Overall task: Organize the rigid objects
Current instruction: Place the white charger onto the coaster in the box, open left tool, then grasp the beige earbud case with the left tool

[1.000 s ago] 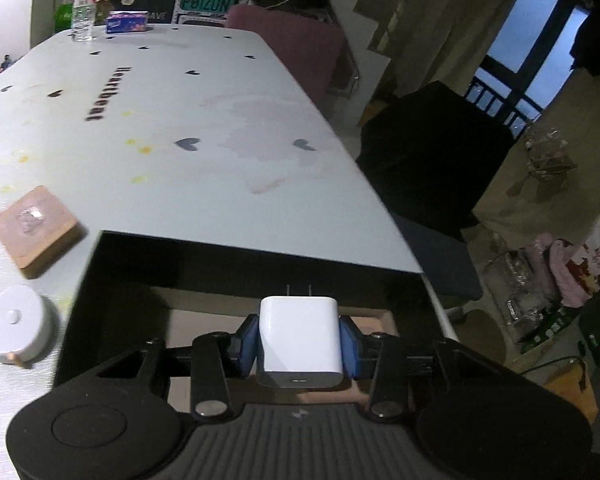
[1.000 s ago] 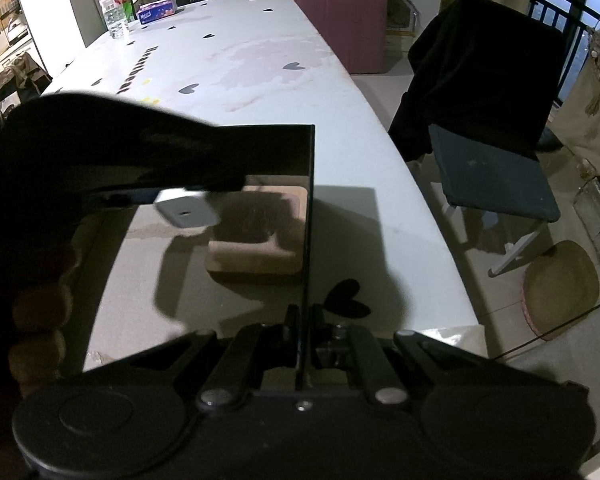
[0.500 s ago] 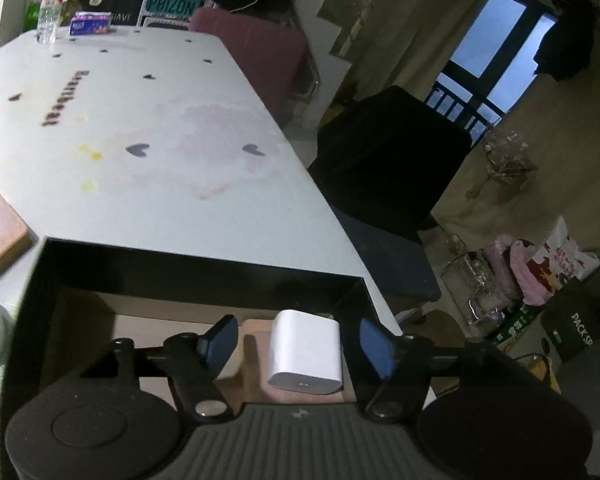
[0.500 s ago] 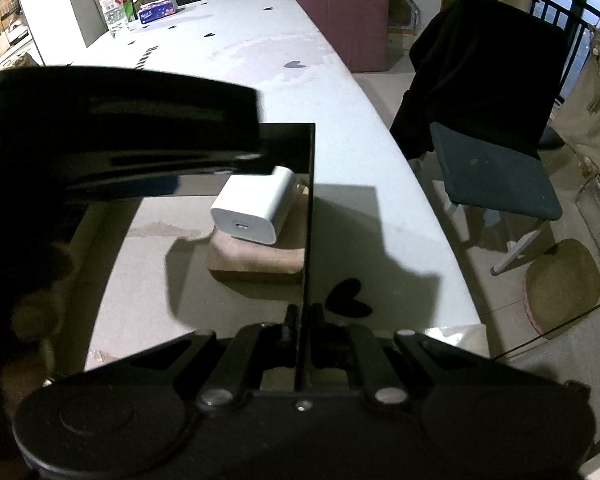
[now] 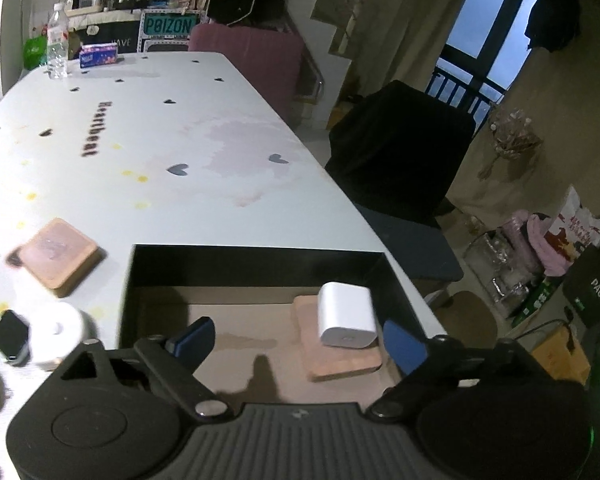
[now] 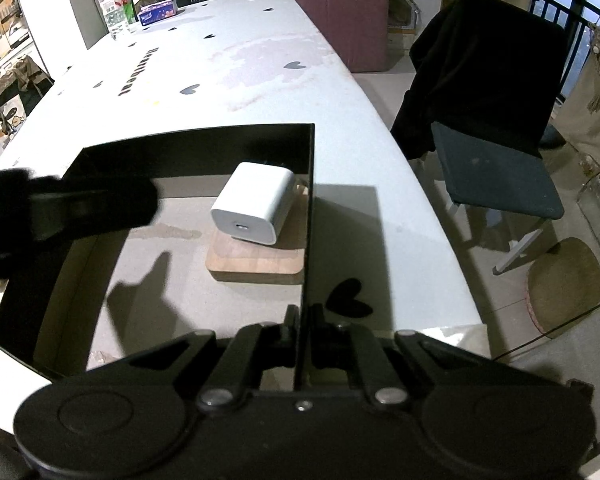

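Blurred black mass (image 6: 60,208) hides box's (image 6: 236,138) left side, smartwatch (image 5: 9,334) & items at left edge blurred, cut off.

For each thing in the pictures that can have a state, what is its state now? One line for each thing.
white charger: released, lying tilted on the wooden coaster in the box
wooden coaster in the box: flat on the box floor
black box: open, no lid, right wall pinched
left gripper: jaws opening, nothing between them
right gripper: shut on the box wall
second wooden coaster: flat on the table, outside the box
water bottle: upright, capped
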